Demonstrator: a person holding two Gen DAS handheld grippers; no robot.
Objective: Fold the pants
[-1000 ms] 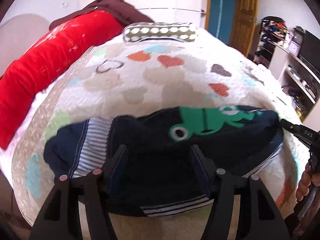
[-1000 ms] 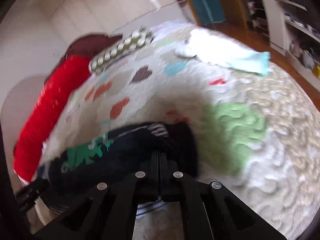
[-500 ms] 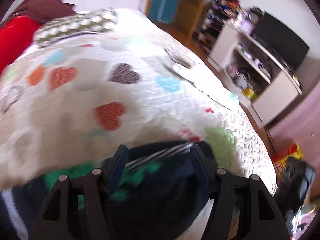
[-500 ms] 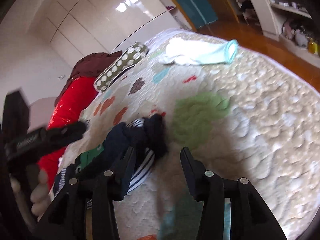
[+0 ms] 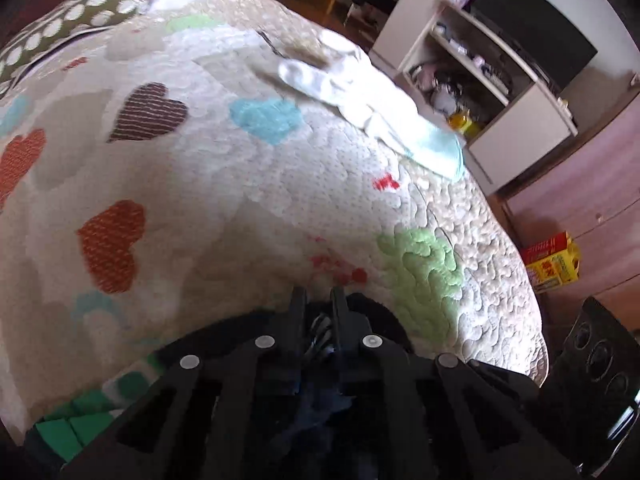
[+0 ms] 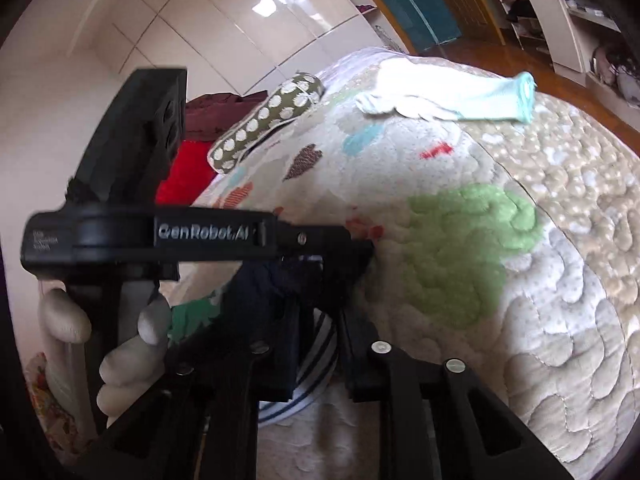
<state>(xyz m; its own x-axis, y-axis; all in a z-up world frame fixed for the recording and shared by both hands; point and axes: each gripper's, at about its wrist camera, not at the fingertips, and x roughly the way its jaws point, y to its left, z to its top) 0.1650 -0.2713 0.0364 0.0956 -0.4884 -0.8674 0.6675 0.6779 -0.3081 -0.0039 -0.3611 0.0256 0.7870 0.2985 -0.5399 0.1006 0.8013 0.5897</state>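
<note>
The dark navy pants (image 5: 224,344) with a green print and striped lining lie bunched on the quilted bedspread (image 5: 224,184) at its near edge. My left gripper (image 5: 319,300) is shut on the striped right end of the pants. In the right wrist view the left gripper (image 6: 356,248) reaches across from the left into the pants (image 6: 256,280). My right gripper (image 6: 318,320) has its jaws a little apart around the striped fabric (image 6: 316,352), not clamped.
A white and mint garment (image 5: 372,112) lies at the bed's far right; it also shows in the right wrist view (image 6: 448,96). A dotted pillow (image 6: 264,120) and red cushion (image 6: 184,176) lie at the back. A shelf unit (image 5: 480,80) and yellow box (image 5: 554,264) stand beside the bed.
My left gripper swung right along the pants and closed on their right end. My right gripper let go of that end and opened, staying beside it.
</note>
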